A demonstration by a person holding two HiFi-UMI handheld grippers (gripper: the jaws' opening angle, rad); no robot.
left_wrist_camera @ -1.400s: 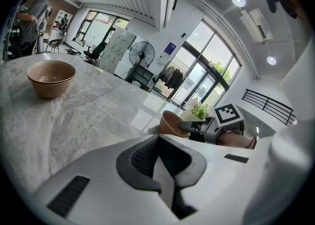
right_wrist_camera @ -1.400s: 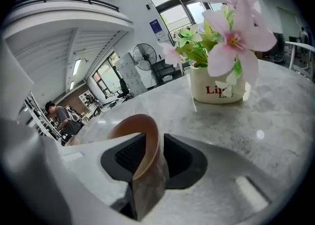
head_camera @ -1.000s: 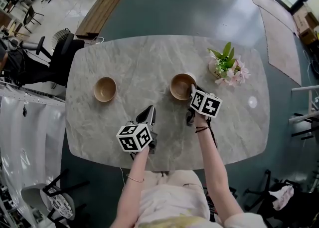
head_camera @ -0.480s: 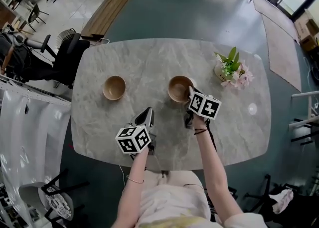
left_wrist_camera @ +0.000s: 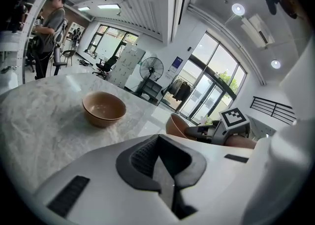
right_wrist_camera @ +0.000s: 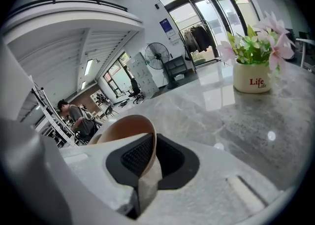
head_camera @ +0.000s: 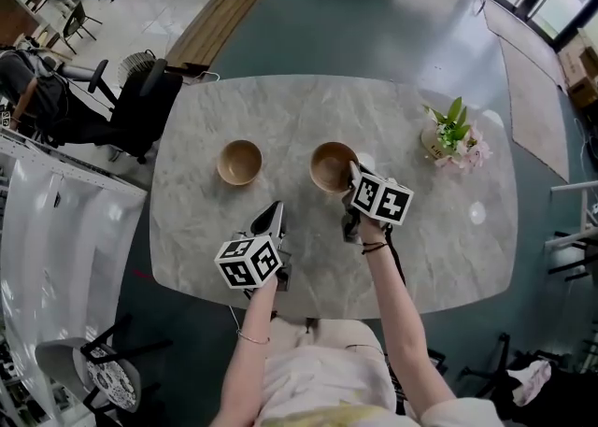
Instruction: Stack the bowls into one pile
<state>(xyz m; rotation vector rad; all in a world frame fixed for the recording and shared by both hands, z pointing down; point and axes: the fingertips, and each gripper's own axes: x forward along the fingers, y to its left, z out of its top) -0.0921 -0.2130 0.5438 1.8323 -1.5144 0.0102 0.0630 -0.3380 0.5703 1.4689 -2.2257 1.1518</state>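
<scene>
Two tan wooden bowls are on the grey marble table (head_camera: 439, 257). One bowl (head_camera: 240, 162) (left_wrist_camera: 104, 108) stands alone at the left. My right gripper (head_camera: 353, 175) (right_wrist_camera: 146, 156) is shut on the near rim of the other bowl (head_camera: 332, 165) (right_wrist_camera: 123, 131) and holds it tilted, a short way right of the first. This held bowl (left_wrist_camera: 176, 125) also shows in the left gripper view, with the right gripper behind it. My left gripper (head_camera: 274, 220) (left_wrist_camera: 158, 159) is shut on nothing, near the table's front edge, below and between the bowls.
A white pot of pink flowers (head_camera: 453, 140) (right_wrist_camera: 252, 74) stands at the table's right side. Office chairs (head_camera: 140, 103) sit off the table's left edge. A person (left_wrist_camera: 49, 27) stands far off beyond the table.
My right gripper has carried its bowl leftward, away from the flowers and closer to the other bowl. The left gripper has also shifted left across the table.
</scene>
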